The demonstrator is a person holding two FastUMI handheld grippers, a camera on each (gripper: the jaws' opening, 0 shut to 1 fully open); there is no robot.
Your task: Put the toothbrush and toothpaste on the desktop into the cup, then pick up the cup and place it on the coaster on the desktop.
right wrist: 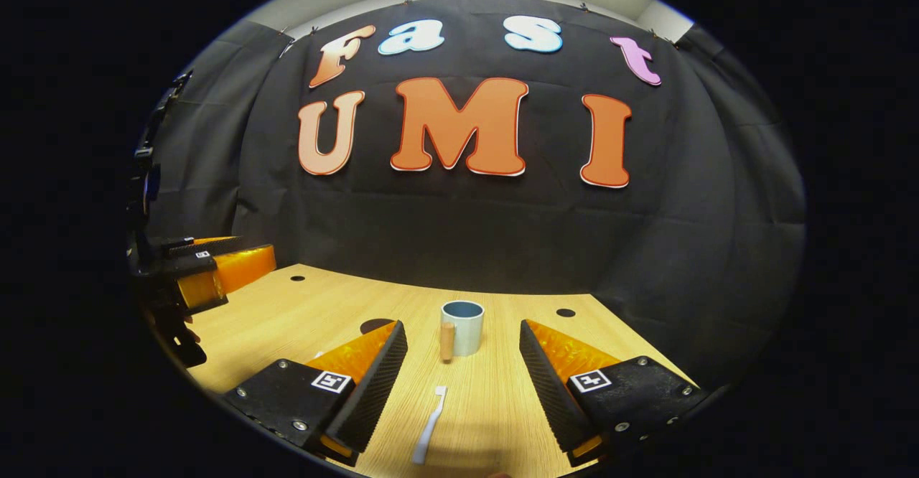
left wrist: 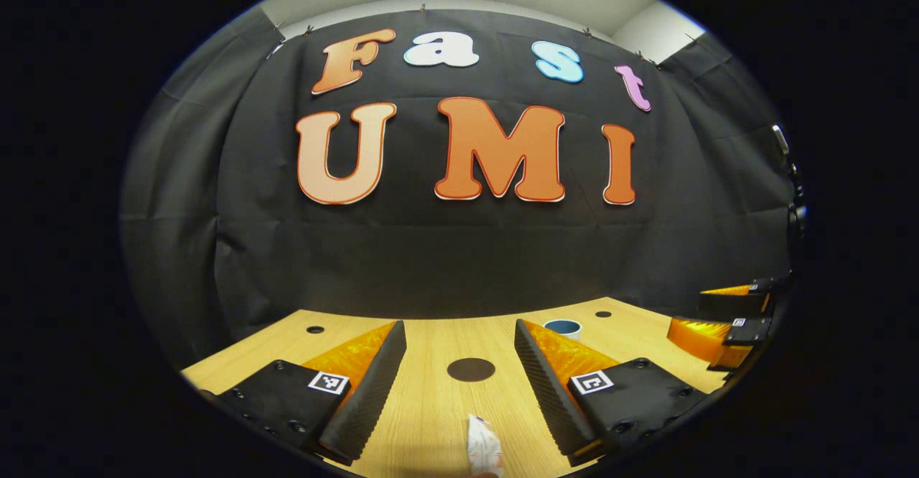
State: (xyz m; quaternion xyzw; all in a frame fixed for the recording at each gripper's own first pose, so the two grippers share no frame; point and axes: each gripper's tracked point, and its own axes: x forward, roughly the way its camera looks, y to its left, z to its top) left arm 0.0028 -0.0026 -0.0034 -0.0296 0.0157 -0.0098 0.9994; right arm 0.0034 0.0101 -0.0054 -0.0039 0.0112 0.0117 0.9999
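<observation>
Right gripper view, toothbrush (right wrist: 429,425) between spread jaws, cup (right wrist: 462,327) beyond

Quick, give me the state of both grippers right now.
Left gripper: open, holding nothing; the toothpaste lies on the desk between its fingers.
Right gripper: open, holding nothing; the toothbrush lies between its fingers.

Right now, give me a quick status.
Left gripper and right gripper open, holding nothing. Toothpaste and toothbrush on desktop; cup upright. Nothing in the way.
</observation>
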